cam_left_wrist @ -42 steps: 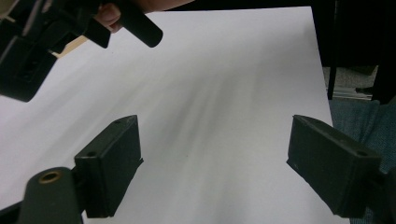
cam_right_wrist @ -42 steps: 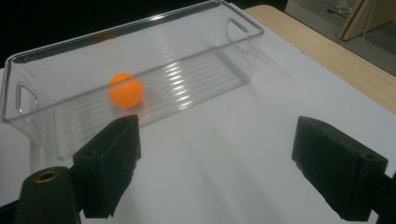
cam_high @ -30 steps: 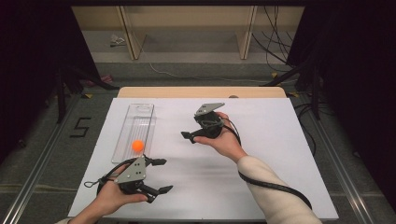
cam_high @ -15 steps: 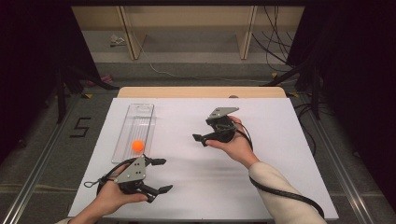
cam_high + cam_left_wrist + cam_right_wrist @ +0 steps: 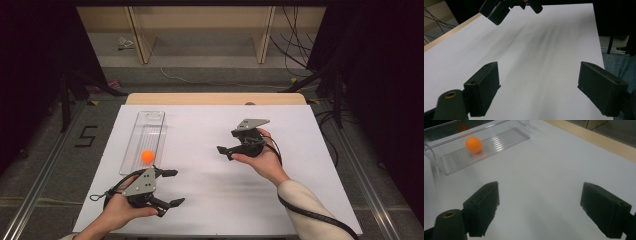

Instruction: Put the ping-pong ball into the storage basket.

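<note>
On the white table sheet (image 5: 215, 200), my right gripper (image 5: 231, 151) had shifted toward my right and slightly nearer over the preceding second, drawing away from the clear ribbed plastic tray (image 5: 150, 120) at the left of the sheet. It came to hover near the middle of the table's right half, well apart from the tray. Its jaws stood wide apart with nothing between them, and the right gripper view confirmed bare sheet in the gap.

The small orange ball (image 5: 147, 156) lay inside the tray, toward its near end, resting on the ribbed floor. It had not shifted across the three high views. The right gripper view showed the ball (image 5: 473, 144) sitting within the tray walls (image 5: 486, 145), apart from both jaws.

My left gripper (image 5: 167, 187) remained at the near left of the sheet, just below the tray's near end, with no change of place noted. Its jaws were likewise spread and empty; the left gripper view showed plain sheet between them and the right gripper (image 5: 509, 8) farther off.

Assessment: the withdrawal of the empty right gripper, with the ball settled in the tray, suggested that placement was complete and the hand was clearing off. I judged no correction necessary, though the ball could roll along the ribs if the tray were knocked.
</note>
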A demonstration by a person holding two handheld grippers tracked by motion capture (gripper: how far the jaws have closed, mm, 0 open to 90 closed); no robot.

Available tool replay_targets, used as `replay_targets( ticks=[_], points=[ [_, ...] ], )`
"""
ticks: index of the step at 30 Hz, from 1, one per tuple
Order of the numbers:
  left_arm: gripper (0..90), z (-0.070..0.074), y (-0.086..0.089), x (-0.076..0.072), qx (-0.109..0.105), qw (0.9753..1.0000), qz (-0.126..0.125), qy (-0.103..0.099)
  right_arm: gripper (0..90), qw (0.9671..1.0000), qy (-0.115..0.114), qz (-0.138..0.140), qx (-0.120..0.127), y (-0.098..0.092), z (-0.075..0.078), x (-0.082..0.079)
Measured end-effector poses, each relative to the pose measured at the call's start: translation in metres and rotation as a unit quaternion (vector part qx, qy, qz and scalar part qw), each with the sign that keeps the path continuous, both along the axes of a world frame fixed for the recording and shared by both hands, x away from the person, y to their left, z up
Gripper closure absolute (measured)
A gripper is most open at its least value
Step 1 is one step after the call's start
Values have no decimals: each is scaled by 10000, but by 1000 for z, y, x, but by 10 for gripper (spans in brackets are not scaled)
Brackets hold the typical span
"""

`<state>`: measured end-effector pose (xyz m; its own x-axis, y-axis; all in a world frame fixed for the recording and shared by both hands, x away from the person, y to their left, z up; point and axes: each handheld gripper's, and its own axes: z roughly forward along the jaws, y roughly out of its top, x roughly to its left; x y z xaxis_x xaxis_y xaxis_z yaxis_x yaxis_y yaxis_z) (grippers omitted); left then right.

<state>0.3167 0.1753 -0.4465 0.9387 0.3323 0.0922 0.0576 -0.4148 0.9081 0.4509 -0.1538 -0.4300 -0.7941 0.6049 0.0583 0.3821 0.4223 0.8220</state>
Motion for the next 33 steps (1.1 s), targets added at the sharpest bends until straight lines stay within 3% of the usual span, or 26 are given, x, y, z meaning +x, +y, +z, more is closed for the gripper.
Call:
replay_targets(
  ticks=[33],
  points=[
    [168,0,1,0,-7,10000,39,6,164,9996,93,-268,-17,-52,-6,-37]
  ],
)
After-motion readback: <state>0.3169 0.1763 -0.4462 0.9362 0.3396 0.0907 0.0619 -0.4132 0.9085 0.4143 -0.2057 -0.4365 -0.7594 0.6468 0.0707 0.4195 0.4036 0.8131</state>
